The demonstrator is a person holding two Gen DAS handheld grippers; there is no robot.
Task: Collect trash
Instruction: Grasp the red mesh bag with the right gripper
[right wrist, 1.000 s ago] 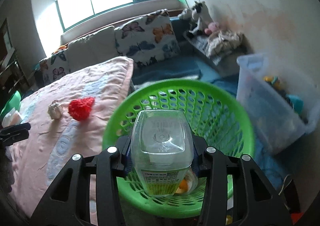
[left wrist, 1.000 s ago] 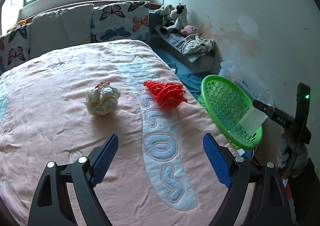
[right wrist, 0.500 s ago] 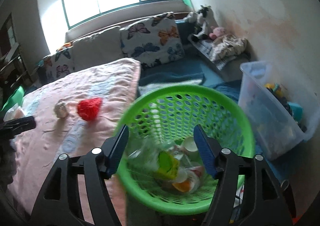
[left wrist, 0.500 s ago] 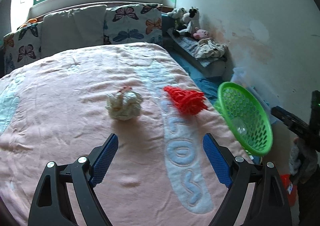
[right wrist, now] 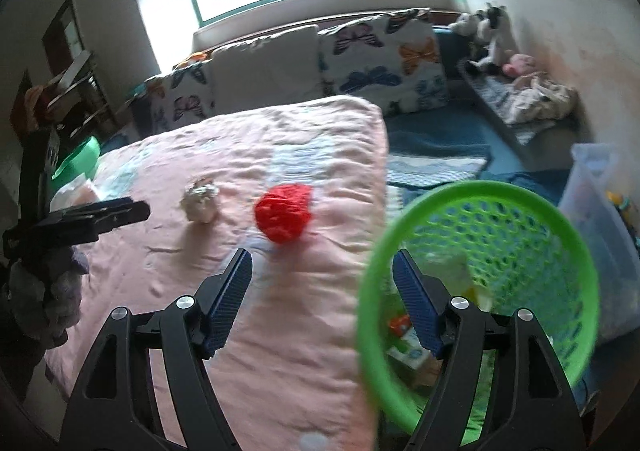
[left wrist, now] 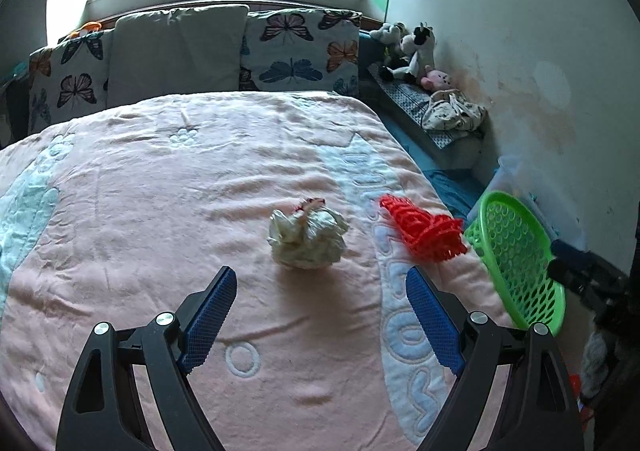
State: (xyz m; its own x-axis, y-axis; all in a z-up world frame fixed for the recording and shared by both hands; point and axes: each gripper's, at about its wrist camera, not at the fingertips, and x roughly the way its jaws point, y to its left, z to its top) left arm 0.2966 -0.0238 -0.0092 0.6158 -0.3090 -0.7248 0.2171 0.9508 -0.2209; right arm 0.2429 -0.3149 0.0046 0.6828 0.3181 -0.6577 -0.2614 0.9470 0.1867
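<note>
A crumpled whitish paper ball (left wrist: 307, 239) and a red mesh net (left wrist: 424, 232) lie on the pink bed blanket (left wrist: 160, 211). My left gripper (left wrist: 320, 307) is open and empty, just short of the paper ball. My right gripper (right wrist: 322, 287) is open and empty over the bed's edge, with the red net (right wrist: 284, 217) ahead of it and the paper ball (right wrist: 200, 200) further left. The green basket (right wrist: 568, 235) stands beside the bed at the right and holds a plastic bottle (right wrist: 460, 271) and other trash. The basket also shows in the left wrist view (left wrist: 516, 251).
Butterfly pillows (left wrist: 300, 51) line the head of the bed. A bench with stuffed toys (left wrist: 412, 47) and cloth runs along the right wall. A clear plastic storage box (right wrist: 600, 219) stands behind the basket. Another green tub (right wrist: 78, 163) sits far left.
My right gripper opened and dropped the plastic bottle into the green basket, then swung left towards the bed. My left gripper shifted so the paper ball sits nearer its centre.
</note>
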